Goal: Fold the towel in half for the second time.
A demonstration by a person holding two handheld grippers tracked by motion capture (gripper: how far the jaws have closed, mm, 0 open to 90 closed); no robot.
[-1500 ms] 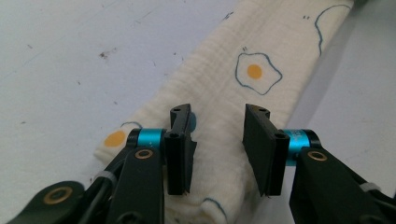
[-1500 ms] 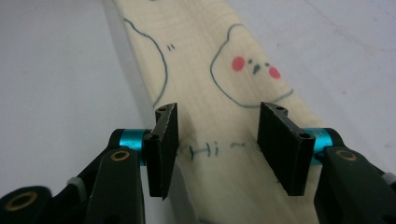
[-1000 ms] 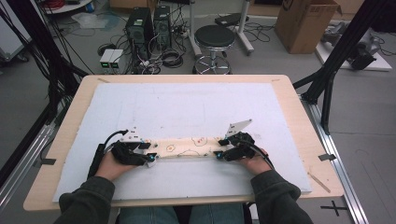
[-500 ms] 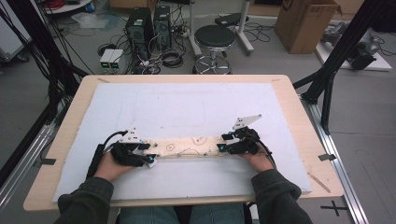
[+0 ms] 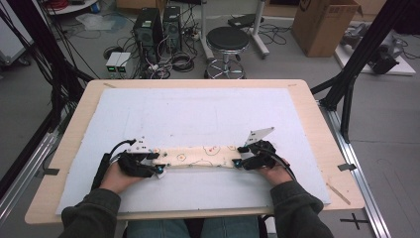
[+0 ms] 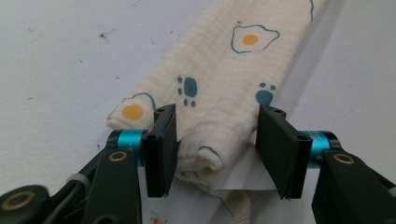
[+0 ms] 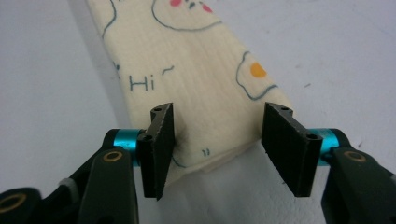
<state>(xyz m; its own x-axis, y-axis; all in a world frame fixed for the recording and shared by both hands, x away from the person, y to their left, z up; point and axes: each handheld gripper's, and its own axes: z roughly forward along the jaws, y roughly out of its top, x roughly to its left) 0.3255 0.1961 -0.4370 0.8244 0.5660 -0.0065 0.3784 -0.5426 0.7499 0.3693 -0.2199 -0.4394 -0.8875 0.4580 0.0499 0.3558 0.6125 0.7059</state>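
High view: cream muslin cloth printed with fried eggs, folded into a long strip on white-padded worktop; left gripper and right gripper bracket its ends, jaws parted, the right's just widening; next, likely another fold.

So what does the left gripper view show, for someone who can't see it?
A folded cream cloth, printed with fried eggs and blue paw prints, lies on a white table cover, its near end between the left gripper's two black jaws. The jaws stand apart, with a gap showing beside the right one.
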